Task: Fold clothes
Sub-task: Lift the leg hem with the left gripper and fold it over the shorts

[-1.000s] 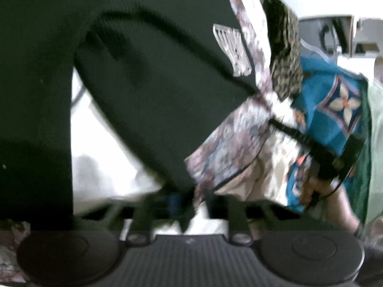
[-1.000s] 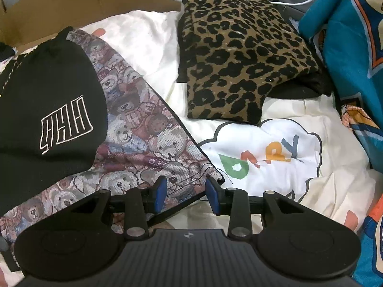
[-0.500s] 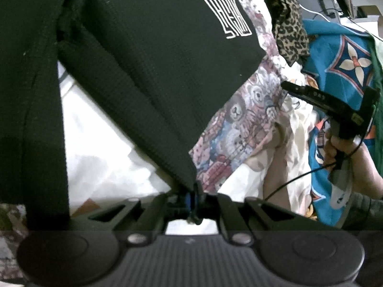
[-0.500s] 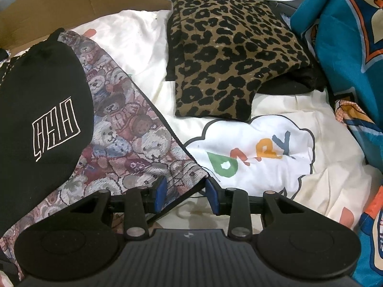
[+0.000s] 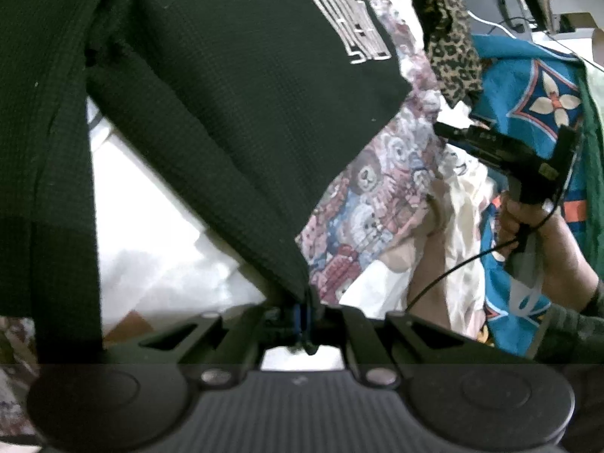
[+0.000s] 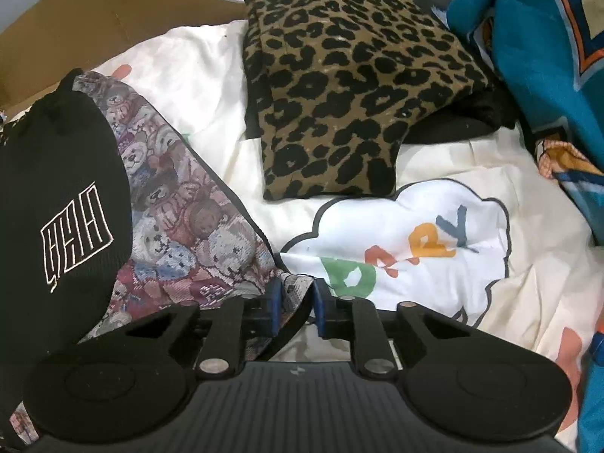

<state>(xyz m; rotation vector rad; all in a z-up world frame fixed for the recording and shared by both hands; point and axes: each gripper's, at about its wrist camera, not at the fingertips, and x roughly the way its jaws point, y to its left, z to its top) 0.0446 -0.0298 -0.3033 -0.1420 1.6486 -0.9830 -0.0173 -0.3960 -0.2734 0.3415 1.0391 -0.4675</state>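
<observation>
A black knit garment [image 5: 226,94] with a white outlined logo [image 5: 358,26] lies over a teddy-bear print fabric [image 5: 377,196]. My left gripper [image 5: 304,313] is shut on a corner of the black garment, which stretches away from the jaws. My right gripper [image 6: 295,304] is partly open with a corner of the bear-print fabric [image 6: 181,219] between its blue pads; it also shows in the left wrist view [image 5: 502,147], held by a hand. The black garment [image 6: 56,188] lies at the left in the right wrist view.
A folded leopard-print garment [image 6: 347,87] lies at the back on a cream cartoon-print sheet [image 6: 453,264]. A blue patterned cloth [image 6: 547,56] is heaped at the right. A cardboard box [image 6: 94,11] and white cable are at the back left.
My left gripper closed on the black garment's corner and holds it. My right gripper moved forward onto the bear-print fabric's corner and its jaws narrowed around it.
</observation>
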